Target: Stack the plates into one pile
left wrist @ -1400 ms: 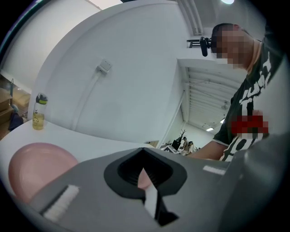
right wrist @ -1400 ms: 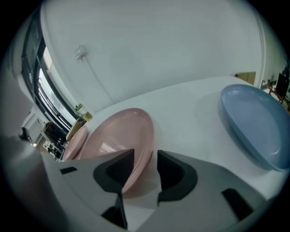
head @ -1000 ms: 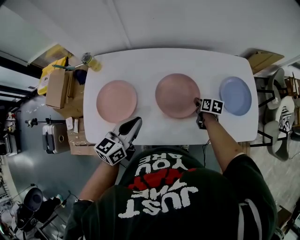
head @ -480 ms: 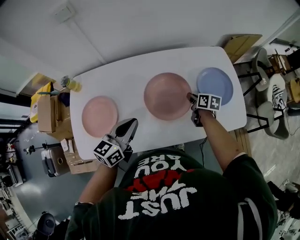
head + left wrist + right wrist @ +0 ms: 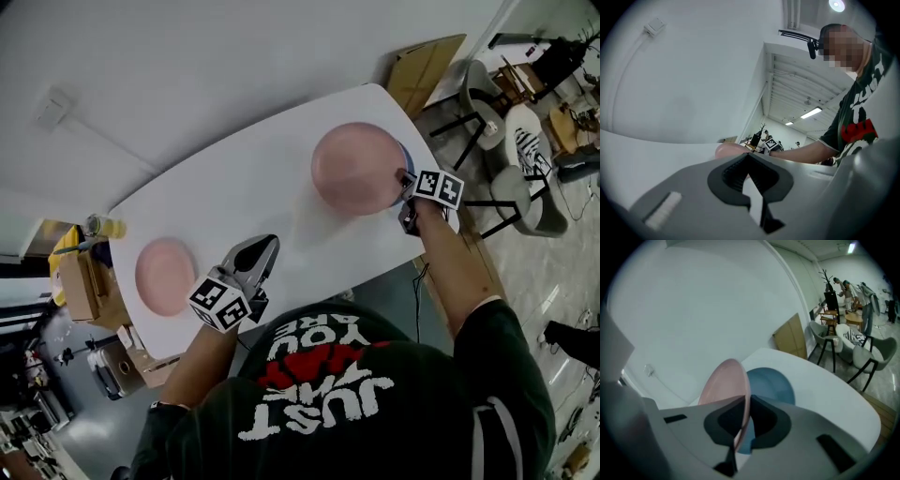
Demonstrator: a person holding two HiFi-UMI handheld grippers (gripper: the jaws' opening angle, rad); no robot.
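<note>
**Head view:** A white desk carries the plates. The right hand-held gripper is at the near right rim of a large pink plate. This plate covers nearly all of a blue plate, of which only a thin sliver shows at the right edge. A smaller pink plate lies flat at the far left end of the desk, well apart from the other two. The left hand-held gripper hangs over the near edge of the desk between the two pink plates and touches neither. A yellow bottle stands off the desk's left corner. A cardboard sheet and chairs are on the floor beyond the right end.

**Left gripper view:** The left hand-held gripper has its jaws together with nothing between them. Past them, the large pink plate shows low across the desk, next to the right hand-held gripper's marker cube.

**Right gripper view:** The right hand-held gripper is clamped on the rim of the large pink plate, with a pad on each face. The plate is tilted steeply, so it is seen nearly edge-on. The blue plate lies flat on the desk just behind and below it. Whether the two plates touch cannot be made out.
</note>
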